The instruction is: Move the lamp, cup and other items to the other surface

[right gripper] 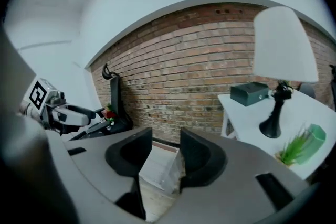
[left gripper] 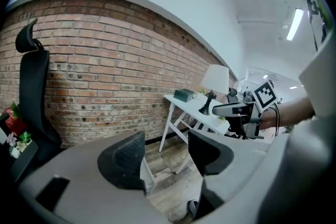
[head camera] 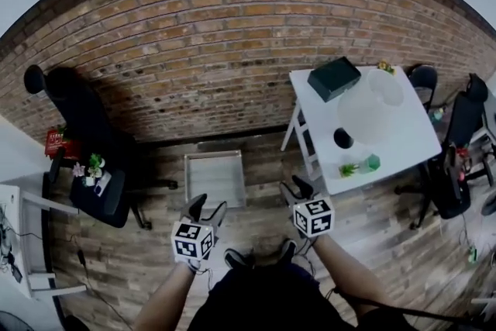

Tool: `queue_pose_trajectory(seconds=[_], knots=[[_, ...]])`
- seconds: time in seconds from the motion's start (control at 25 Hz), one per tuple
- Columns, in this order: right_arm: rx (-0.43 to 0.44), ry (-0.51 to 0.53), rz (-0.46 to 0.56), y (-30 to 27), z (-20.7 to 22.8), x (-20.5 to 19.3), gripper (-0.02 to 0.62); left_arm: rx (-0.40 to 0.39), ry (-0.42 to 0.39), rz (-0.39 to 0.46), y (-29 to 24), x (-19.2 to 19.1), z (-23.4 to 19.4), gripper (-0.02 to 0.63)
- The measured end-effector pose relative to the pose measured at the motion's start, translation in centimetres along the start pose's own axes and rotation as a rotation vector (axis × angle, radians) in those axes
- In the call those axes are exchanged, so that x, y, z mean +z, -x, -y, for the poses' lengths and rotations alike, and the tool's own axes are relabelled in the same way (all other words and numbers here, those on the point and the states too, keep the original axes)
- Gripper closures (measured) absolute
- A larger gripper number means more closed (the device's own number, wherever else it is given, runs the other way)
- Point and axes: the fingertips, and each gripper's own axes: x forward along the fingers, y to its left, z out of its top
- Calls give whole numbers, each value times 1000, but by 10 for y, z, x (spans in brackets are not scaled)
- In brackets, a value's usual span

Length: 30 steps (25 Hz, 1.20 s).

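Brick-walled room: wooden plank floor [head camera: 155, 236] open before white rectangular table [head camera: 411, 137]; white-shaded black-stemmed lamp [head camera: 370, 111] toward its near edge. Left gripper [head camera: 206, 205], right gripper [head camera: 297, 186]: released, empty.

- The table lamp with a white cone shade and a black stem and foot [head camera: 370, 111] is standing upright near the middle of the white worktop [head camera: 411, 142].
- The small green cup [head camera: 373, 162] is sitting near the worktop's front edge, close to the lamp's foot, with a tuft of grassy green leaves [head camera: 349, 168] just beside it.
- The dark green rectangular box [head camera: 334, 78] is lying flat at the worktop's far corner, near the brick wall [head camera: 232, 50].
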Motion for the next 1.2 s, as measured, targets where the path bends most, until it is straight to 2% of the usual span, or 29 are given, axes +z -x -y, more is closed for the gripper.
queue_pose_trajectory(seconds=[0.12, 0.36, 0.48, 0.6, 0.72, 0.8, 1.2], knots=[[58, 64, 61, -17, -56, 41, 448, 16, -15, 84, 21, 34, -21, 390], [138, 144, 180, -32, -142, 113, 515, 62, -63, 254, 74, 98, -53, 550], [163, 182, 228, -33, -173, 139, 566, 96, -112, 318, 101, 122, -66, 584], [183, 216, 269, -37, -194, 154, 589, 134, -162, 364, 125, 137, -76, 599], [213, 237, 283, -42, -212, 154, 590, 185, -215, 381, 147, 137, -85, 600], [231, 250, 286, -45, -224, 152, 591, 207, -219, 383, 158, 133, -92, 600], [273, 333, 274, -54, -269, 152, 591, 291, -123, 388, 191, 96, -132, 600]])
